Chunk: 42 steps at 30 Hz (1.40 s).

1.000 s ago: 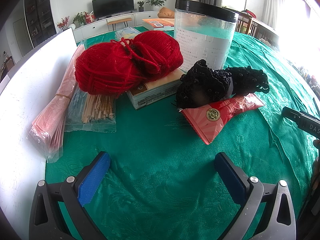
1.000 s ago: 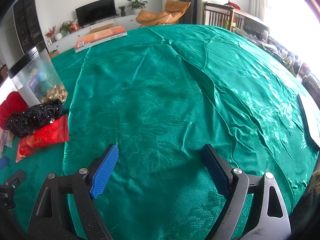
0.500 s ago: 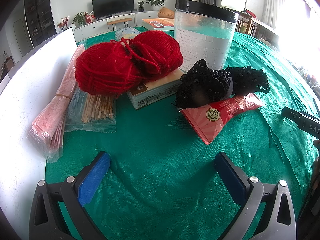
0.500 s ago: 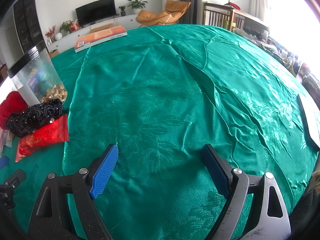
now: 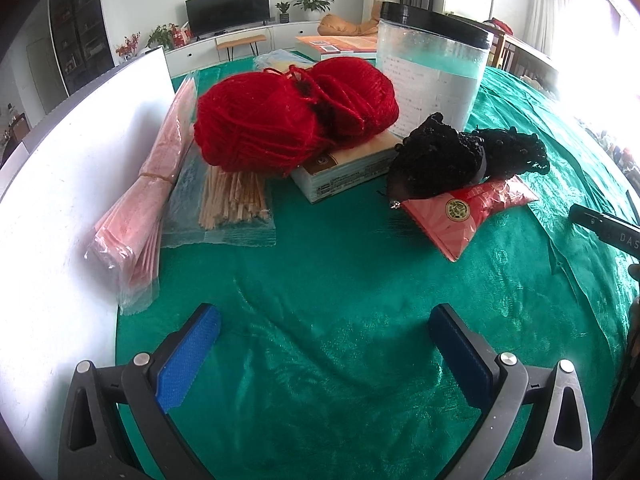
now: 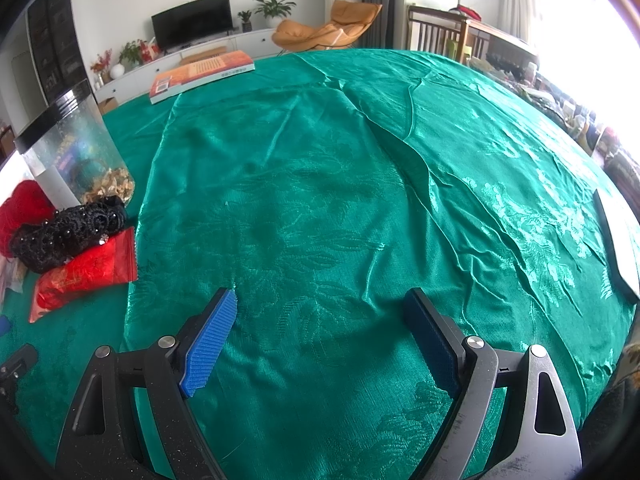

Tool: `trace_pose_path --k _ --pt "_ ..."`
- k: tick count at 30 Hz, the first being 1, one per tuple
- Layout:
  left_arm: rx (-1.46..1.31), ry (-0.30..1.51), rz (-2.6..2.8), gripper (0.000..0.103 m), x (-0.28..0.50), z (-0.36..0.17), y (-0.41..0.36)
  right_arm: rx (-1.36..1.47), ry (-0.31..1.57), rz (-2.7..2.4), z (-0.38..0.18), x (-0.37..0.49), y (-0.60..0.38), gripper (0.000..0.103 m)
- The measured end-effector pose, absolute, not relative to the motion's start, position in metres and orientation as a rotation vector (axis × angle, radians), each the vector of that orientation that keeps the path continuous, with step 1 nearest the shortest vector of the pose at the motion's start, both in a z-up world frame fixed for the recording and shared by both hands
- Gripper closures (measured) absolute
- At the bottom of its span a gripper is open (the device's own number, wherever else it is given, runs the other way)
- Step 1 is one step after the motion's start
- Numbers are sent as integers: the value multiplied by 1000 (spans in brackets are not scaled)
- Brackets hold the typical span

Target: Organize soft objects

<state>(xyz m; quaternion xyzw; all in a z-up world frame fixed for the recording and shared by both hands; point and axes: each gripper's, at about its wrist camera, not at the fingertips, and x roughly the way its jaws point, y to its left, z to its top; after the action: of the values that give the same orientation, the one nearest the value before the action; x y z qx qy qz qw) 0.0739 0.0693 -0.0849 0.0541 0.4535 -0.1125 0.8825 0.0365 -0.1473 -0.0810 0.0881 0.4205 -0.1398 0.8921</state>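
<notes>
Left wrist | red yarn [image 5: 294, 120] well beyond empty spread fingers [image 5: 192, 354] | right fingers [image 6: 212, 338] spread

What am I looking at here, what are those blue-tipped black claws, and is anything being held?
Those claws are two hand-held grippers, each carrying its own camera looking along its fingers. The left gripper faces a pile on the green tablecloth: red yarn lying on a box, a black lace piece on a red packet, and a clear jar behind. The right gripper faces mostly bare cloth. Both are open and hold nothing.
</notes>
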Motion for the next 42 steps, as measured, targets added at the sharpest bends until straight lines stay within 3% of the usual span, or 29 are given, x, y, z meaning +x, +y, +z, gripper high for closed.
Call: trace_pose_path --k 9,14,21,26,35,42 --pt "111 944 -233 0 74 -85 70 194 866 -276 -80 36 -147 15" --pt "111 944 -234 0 74 -85 70 371 735 -112 -64 20 -159 15" --pt "110 944 -233 0 74 -84 72 219 706 253 -30 50 -80 15" --pt "110 944 -233 0 75 -85 72 -2 828 229 -55 88 -28 16" --pt "110 944 -233 0 74 -84 72 241 764 -237 -60 74 -190 15" --pt "110 944 -233 0 74 -84 72 246 693 -261 -53 9 -202 15"
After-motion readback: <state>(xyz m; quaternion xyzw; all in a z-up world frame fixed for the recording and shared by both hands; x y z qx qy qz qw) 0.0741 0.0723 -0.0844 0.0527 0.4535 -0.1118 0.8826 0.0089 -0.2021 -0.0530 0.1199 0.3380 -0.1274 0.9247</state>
